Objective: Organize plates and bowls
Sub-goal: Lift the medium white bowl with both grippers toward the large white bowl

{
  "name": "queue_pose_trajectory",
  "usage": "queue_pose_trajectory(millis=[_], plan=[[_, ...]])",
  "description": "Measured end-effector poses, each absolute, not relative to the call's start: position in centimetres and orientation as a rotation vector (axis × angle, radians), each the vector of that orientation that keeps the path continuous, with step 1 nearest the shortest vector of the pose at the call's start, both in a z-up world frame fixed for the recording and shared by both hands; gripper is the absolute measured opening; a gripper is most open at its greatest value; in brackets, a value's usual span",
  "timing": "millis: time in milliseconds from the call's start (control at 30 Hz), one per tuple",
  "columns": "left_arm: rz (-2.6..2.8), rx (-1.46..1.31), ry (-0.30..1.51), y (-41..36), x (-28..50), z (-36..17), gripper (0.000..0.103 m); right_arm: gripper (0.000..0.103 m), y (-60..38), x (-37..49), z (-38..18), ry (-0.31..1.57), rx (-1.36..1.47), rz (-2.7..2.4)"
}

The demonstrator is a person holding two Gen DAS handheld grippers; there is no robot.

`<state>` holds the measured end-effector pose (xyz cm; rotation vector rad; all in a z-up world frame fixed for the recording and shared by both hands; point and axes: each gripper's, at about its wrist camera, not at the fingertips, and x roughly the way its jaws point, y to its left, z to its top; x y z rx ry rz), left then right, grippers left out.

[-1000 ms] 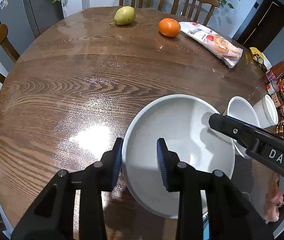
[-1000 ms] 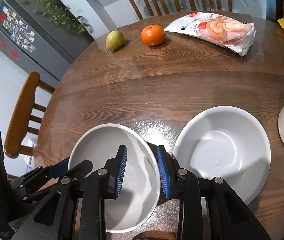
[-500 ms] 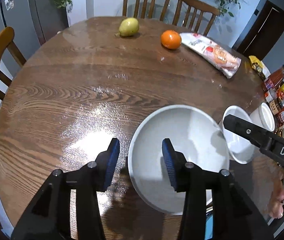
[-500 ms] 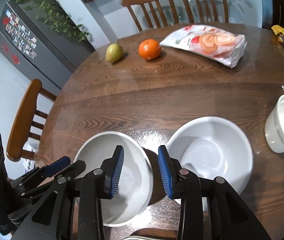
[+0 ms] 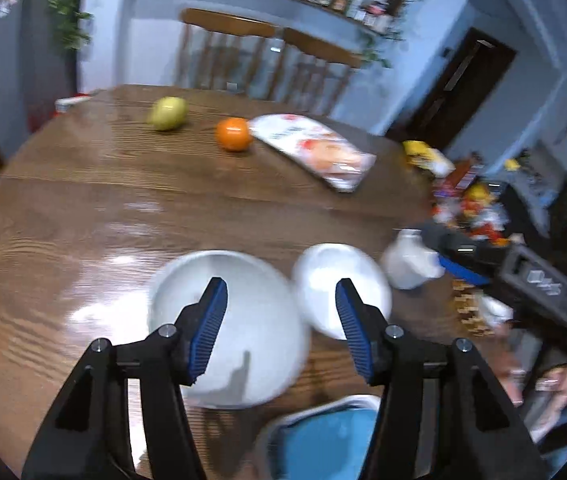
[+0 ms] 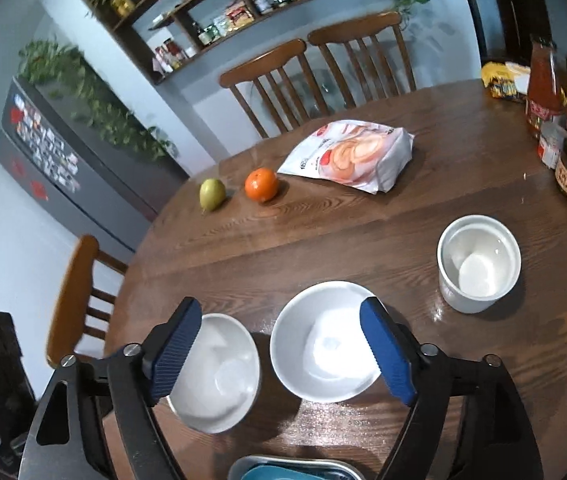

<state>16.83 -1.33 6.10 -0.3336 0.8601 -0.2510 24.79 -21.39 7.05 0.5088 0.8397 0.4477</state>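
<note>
1. My left hand-held gripper point(image 5: 281, 334) has its jaws spread with nothing between the pads; they have just been opening, and it hangs above the surface point(image 5: 83, 208), a round wooden table.
2. My right hand-held gripper point(image 6: 279, 354) is spread wider; its jaws too have just been opening, and they hold nothing.
3. I take the right white bowl point(image 6: 325, 340) as my landmark. It sits upright on the surface near the edge closest to me, and in the right wrist view it shows between my right pads without touching them.
4. The left white bowl point(image 6: 215, 372) stands just to the left of the landmark bowl, a narrow strip of wood showing between the two rims.
5. A white cup-shaped bowl point(image 6: 479, 268) stands to the right of the landmark bowl and a little farther from me, well apart from it.
6. Below the landmark bowl, at the near edge, I see a grey-rimmed container with a blue inside point(image 6: 295, 470); I cannot tell what it is.
7. Far beyond the landmark bowl lie a pear point(image 6: 212, 194), an orange point(image 6: 261, 185) and a white snack bag point(image 6: 353, 156) in a row.
8. Bottles and jars point(image 6: 563, 120) crowd the far right edge.
9. The left wrist view is blurred.
</note>
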Motion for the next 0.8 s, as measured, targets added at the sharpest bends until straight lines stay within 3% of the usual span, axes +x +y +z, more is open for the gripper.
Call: queue_pose_trajectory(millis=[333,600,800], plan=[[-0.325,-0.323,0.992,-6.9,21.8,2.4,0.051,0.082,-23.4,27.3,3.6,0.937,0.579,0.415],[-0.330,-0.347,0.951,-7.4,22.7,0.7,0.046,0.052,-23.9,28.5,2.2,0.957,0.568,0.384],[-0.307,-0.309,0.959,-7.8,23.1,-0.2,0.046,0.051,-23.5,29.1,1.4,0.992,0.528,0.371]])
